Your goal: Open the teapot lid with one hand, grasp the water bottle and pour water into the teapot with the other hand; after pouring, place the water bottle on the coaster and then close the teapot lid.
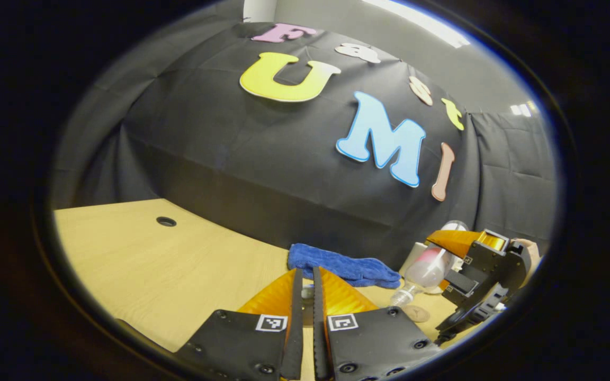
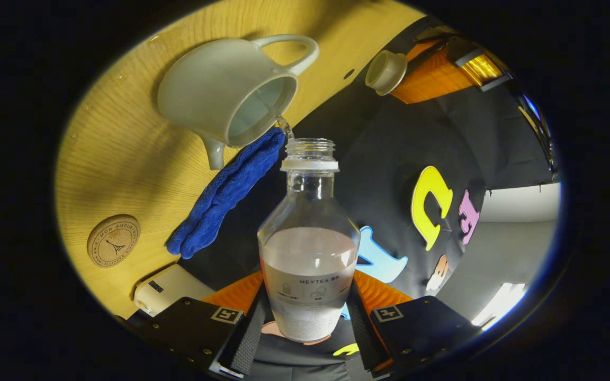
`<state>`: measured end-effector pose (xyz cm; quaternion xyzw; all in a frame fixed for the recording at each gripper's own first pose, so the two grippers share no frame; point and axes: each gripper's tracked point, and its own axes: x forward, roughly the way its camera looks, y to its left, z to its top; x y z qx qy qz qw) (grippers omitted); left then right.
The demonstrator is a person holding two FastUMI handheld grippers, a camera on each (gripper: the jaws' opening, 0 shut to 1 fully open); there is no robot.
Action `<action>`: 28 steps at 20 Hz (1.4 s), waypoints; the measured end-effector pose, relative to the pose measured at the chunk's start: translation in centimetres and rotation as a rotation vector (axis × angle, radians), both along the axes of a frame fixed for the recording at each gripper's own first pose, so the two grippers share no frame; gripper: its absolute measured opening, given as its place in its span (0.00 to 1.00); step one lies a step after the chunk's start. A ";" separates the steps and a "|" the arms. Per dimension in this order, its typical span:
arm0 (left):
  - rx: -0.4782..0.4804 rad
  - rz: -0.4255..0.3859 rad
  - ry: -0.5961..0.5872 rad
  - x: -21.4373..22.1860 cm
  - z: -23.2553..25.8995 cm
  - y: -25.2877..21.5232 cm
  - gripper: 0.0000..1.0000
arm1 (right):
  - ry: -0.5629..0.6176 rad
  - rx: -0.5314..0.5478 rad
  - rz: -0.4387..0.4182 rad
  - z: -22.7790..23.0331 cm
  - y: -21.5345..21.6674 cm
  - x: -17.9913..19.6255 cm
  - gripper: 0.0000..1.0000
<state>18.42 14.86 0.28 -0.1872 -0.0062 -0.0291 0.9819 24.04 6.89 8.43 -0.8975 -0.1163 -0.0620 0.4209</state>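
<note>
Between our right gripper (image 2: 307,312) fingers we pinch the water bottle (image 2: 309,254) by its lower body, one finger pressed on each side. Its long axis runs away from us, the open neck tipped toward the teapot (image 2: 220,90), with a thin stream of water (image 2: 285,126) falling into the open pot. Our left gripper (image 1: 307,296) fingers stand nearly together, a narrow gap between them; farther off it holds the lid (image 2: 386,71) up beside the pot. On the table (image 2: 125,159) lie a blue cloth (image 2: 225,196) and the coaster (image 2: 113,241).
</note>
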 end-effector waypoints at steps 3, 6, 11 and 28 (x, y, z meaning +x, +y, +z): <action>-0.007 -0.003 0.003 0.1 0.0 -0.1 0.17 | -0.005 -0.023 0.005 -0.1 0.2 -0.3 0.75; -0.016 -0.008 0.002 -0.1 -0.2 -0.2 0.17 | -0.035 -0.062 0.019 0.3 0.6 -0.4 0.74; -0.022 -0.016 0.002 -0.2 0.1 -0.1 0.13 | -0.045 -0.098 0.037 0.1 0.9 -0.6 0.74; -0.066 0.076 -0.054 -1.0 1.4 3.2 0.17 | 0.236 0.368 -0.049 -3.7 -1.7 -0.9 0.75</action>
